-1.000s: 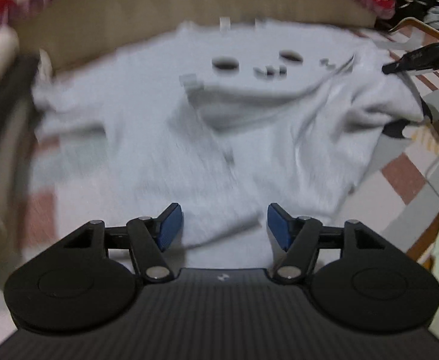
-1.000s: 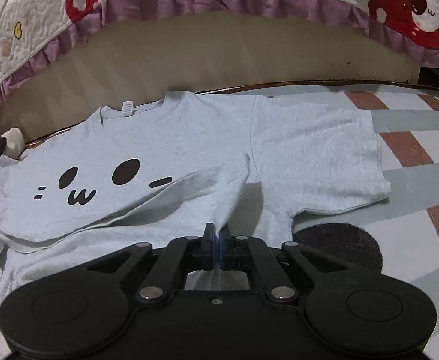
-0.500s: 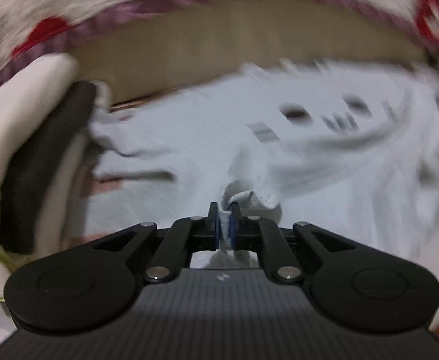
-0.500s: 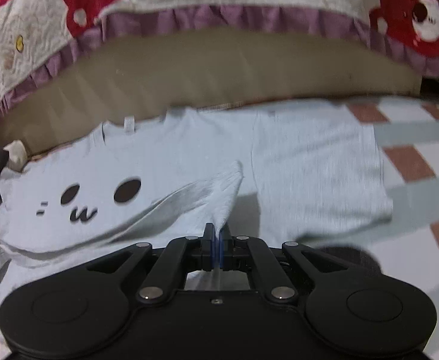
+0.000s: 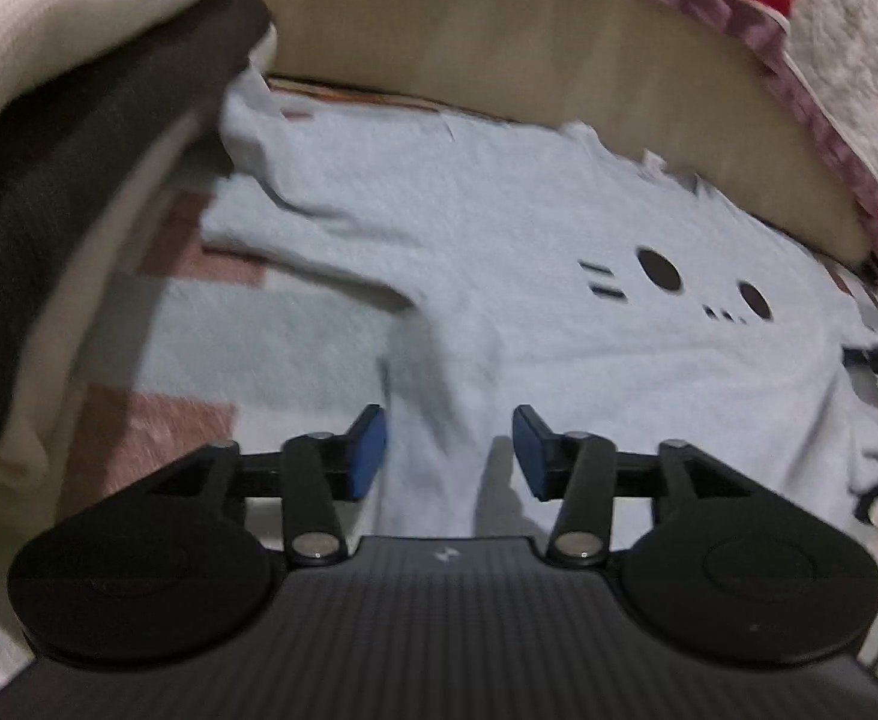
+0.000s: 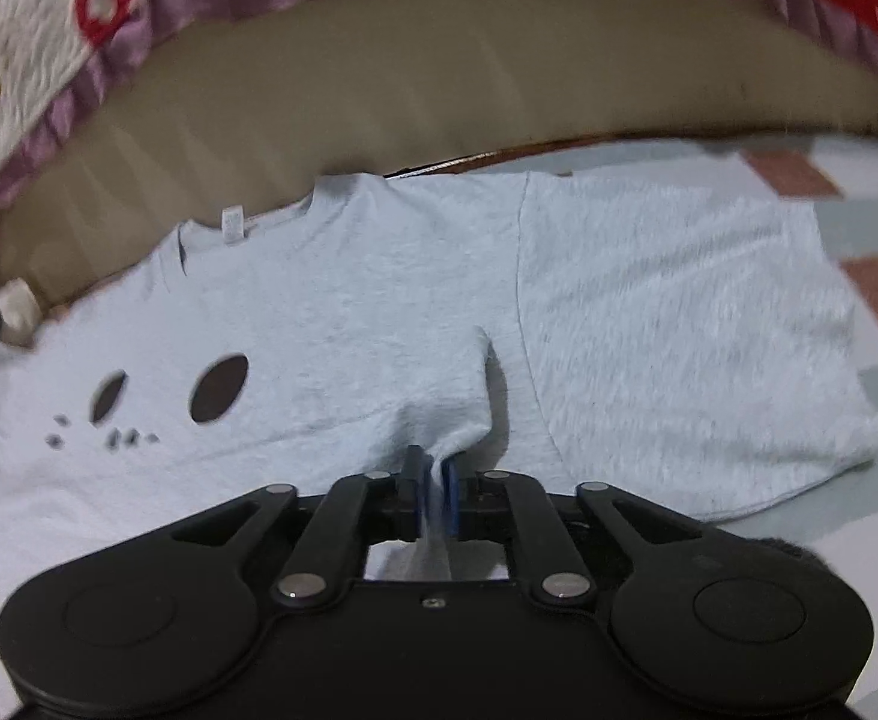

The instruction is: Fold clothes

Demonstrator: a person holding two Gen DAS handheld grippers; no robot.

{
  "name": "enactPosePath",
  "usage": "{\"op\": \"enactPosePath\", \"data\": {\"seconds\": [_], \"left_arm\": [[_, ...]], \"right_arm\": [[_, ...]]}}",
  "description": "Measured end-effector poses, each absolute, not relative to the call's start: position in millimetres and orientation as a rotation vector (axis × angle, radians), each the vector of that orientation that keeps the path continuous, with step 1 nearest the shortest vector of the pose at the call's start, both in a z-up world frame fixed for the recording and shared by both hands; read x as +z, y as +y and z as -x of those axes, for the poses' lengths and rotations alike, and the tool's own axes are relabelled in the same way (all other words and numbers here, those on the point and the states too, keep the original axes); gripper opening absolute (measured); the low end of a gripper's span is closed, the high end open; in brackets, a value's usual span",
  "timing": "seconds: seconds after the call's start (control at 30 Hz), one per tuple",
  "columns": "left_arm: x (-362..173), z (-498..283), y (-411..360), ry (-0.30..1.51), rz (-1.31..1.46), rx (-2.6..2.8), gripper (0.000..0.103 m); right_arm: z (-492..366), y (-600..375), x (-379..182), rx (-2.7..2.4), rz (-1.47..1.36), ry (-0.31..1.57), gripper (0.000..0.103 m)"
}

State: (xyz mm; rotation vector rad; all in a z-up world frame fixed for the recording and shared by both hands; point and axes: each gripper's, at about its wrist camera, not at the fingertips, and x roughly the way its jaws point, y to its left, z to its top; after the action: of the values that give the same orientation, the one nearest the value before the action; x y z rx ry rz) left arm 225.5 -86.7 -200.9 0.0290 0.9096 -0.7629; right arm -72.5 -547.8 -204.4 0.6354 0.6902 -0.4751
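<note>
A pale blue T-shirt [image 5: 499, 252] with a black cartoon face print lies on a checked mat, its collar toward a beige bed base. My left gripper [image 5: 449, 456] is open just above the shirt's lower left part, with nothing between its blue pads. In the right wrist view the same T-shirt [image 6: 667, 324] spreads out with its right sleeve flat. My right gripper [image 6: 432, 492] is shut on a pinch of the shirt's hem, which is carried up over the body near the face print [image 6: 216, 390].
A stack of folded cream and black clothes [image 5: 66, 180] rises at the left. The beige bed base [image 6: 439, 90] with a red-and-white quilt [image 6: 66, 30] hanging over it runs along the back. The checked mat [image 5: 222, 348] lies bare left of the shirt.
My left gripper, shut on a pinch of shirt half a second ago, has opened and let it go. My right gripper has carried the hem farther up toward the collar.
</note>
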Motion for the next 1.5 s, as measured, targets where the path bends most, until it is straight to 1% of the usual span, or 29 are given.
{"op": "enactPosePath", "data": {"seconds": [0.07, 0.1, 0.13, 0.17, 0.2, 0.23, 0.27, 0.3, 0.33, 0.4, 0.53, 0.67, 0.8, 0.97, 1.23, 1.3, 1.5], "left_arm": [[-204, -225, -89, 0.914, -0.038, -0.745, 0.046], [-204, -225, -90, 0.897, -0.043, -0.736, 0.044], [-204, -224, -90, 0.883, -0.049, -0.730, 0.038], [-204, -224, -90, 0.869, -0.056, -0.724, 0.016], [-204, -224, -90, 0.855, -0.062, -0.718, 0.004], [-204, -223, -90, 0.841, -0.068, -0.713, 0.003], [-202, -222, -90, 0.826, -0.072, -0.708, 0.003], [-199, -220, -89, 0.808, -0.070, -0.705, 0.003], [-194, -217, -88, 0.787, -0.066, -0.706, 0.003], [-183, -209, -85, 0.736, -0.055, -0.709, 0.003], [-153, -182, -76, 0.607, -0.013, -0.699, 0.003], [-118, -149, -64, 0.505, 0.021, -0.682, 0.003], [-83, -117, -51, 0.403, 0.055, -0.663, 0.003], [-41, -80, -23, 0.256, 0.094, -0.620, 0.002], [0, -29, 12, 0.140, 0.180, -0.589, 0.002], [7, -14, 20, 0.119, 0.196, -0.589, 0.002], [19, 45, 60, 0.034, 0.241, -0.569, 0.002]], "right_arm": [[76, -558, -207, -0.431, -0.726, 0.665, 0.035], [76, -563, -208, -0.418, -0.753, 0.650, 0.038], [75, -566, -209, -0.407, -0.775, 0.634, 0.042], [73, -568, -209, -0.412, -0.771, 0.620, 0.045], [69, -569, -210, -0.423, -0.750, 0.613, 0.045], [64, -567, -210, -0.419, -0.722, 0.615, 0.046], [60, -563, -210, -0.412, -0.684, 0.617, 0.043], [57, -558, -210, -0.406, -0.644, 0.619, 0.034], [53, -553, -209, -0.404, -0.603, 0.631, 0.005], [50, -543, -203, -0.414, -0.542, 0.628, 0.006], [68, -526, -168, -0.445, -0.505, 0.527, 0.006], [99, -505, -123, -0.449, -0.480, 0.420, 0.006], [136, -488, -79, -0.407, -0.519, 0.324, 0.005], [184, -480, -12, -0.345, -0.497, 0.250, 0.005], [270, -456, 78, -0.177, -0.472, 0.118, 0.005], [290, -443, 86, -0.169, -0.443, 0.112, 0.005], [348, -403, 74, -0.140, -0.455, 0.135, 0.005]]}}
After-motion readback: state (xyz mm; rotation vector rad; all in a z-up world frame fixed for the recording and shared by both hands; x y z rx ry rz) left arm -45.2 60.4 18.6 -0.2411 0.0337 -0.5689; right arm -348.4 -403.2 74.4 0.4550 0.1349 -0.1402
